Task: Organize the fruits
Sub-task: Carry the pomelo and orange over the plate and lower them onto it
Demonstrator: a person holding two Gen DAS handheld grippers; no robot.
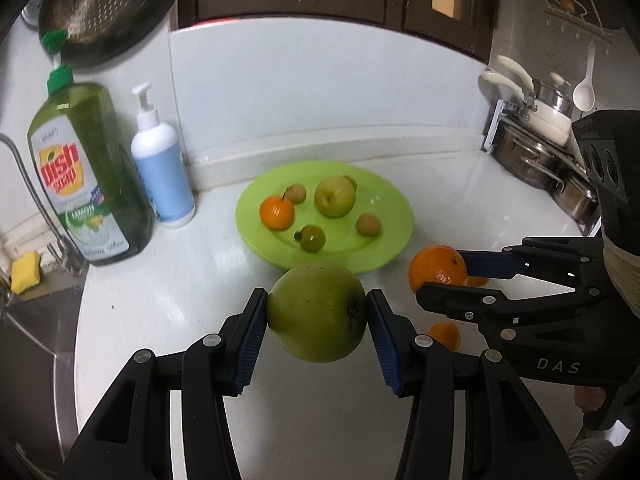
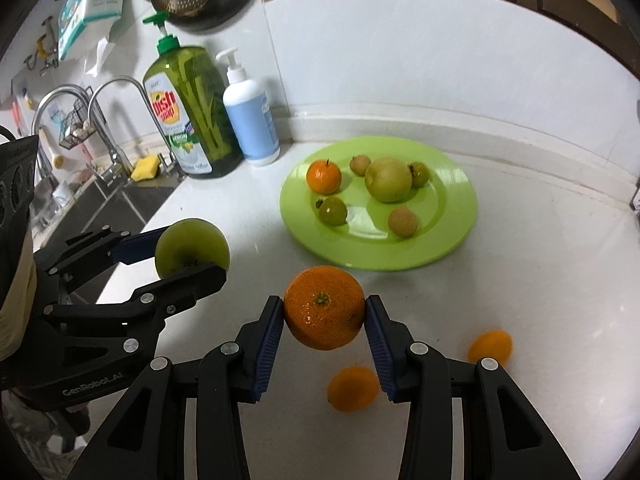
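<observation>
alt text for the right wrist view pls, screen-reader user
The right tool grips an orange above a white counter, facing a green plate of fruit. At left, the left tool holds a green apple; two oranges lie below.

Open white counter (image 2: 520, 280) lies between both loaded grippers and the green plate (image 2: 452, 240); approach from the near side is unobstructed. Plate's right half is bare; fruit crowds its left and centre. Dish soap bottle (image 2: 192, 112) and pump bottle (image 2: 250, 116) block the far-left corner. Two small oranges (image 2: 354, 388) lie loose under the right gripper (image 2: 324, 316).
</observation>
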